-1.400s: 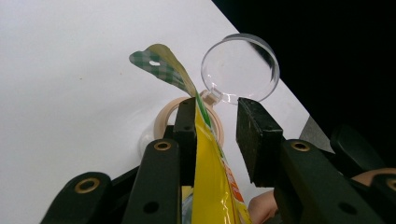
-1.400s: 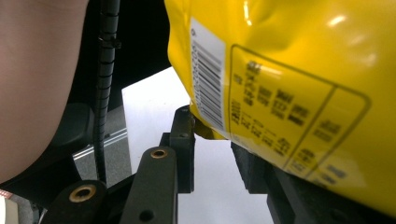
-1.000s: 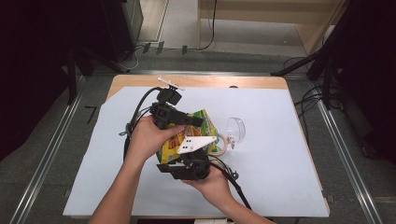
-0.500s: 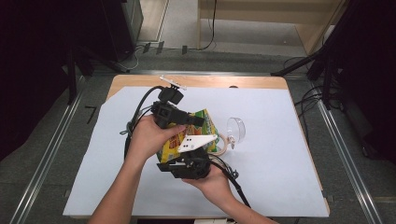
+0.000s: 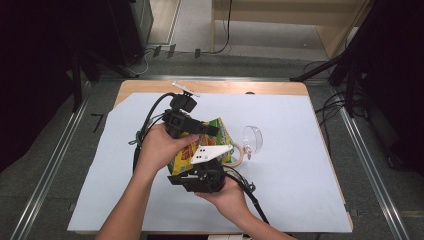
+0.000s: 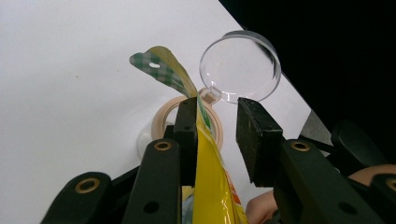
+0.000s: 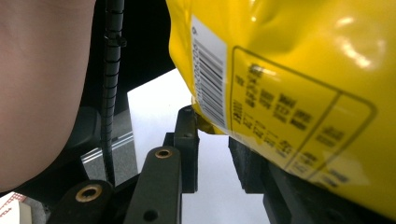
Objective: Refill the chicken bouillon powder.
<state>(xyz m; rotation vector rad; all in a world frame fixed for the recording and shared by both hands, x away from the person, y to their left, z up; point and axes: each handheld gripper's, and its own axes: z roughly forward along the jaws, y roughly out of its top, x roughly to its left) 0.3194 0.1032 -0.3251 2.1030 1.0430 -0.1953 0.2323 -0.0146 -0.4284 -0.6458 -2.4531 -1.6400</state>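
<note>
left tongs (image 6: 212,135) open at bag (image 6: 210,186) | white sheet (image 5: 310,165) | wooden table (image 5: 240,87)

Both forearms are bare; no sleeve is visible in the high view. The left gripper (image 5: 210,131) is a black, blocky unit with a black cable bundle looping from its rear. The right gripper (image 5: 212,167) is likewise black, carries a pale three-cornered plate on top, and trails a black cable. In the gripper views, each jaw arm is matte black with brass-coloured rivets at the pivots and flat rectangular black pads (image 6: 256,135).
</note>
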